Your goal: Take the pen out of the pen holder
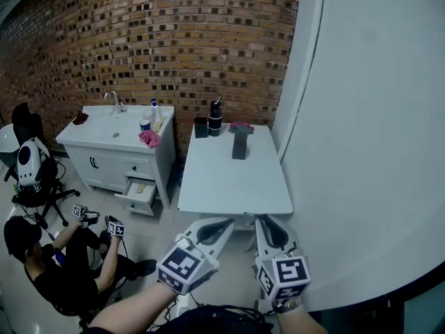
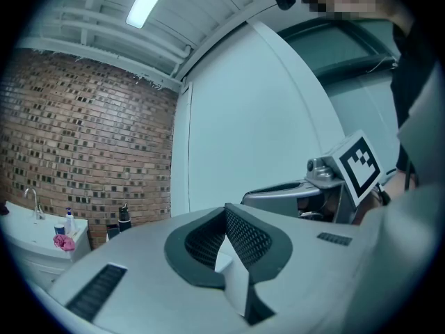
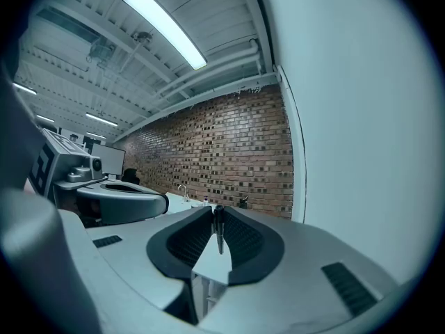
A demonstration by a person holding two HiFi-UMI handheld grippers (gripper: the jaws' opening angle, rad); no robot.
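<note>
White rectangular surface (image 1: 233,179) up against the red brick wall (image 1: 174,40). Left tool (image 2: 226,213) is held short of it, closed with nothing in it. Right tool (image 3: 218,213) is beside it, pinching the thin dark pen (image 3: 219,234), so the pen is well clear of the dark upright pen holder (image 1: 240,147) at the surface's far end.

Downward head view; gripper views toward brick wall (image 1: 160,40)
</note>
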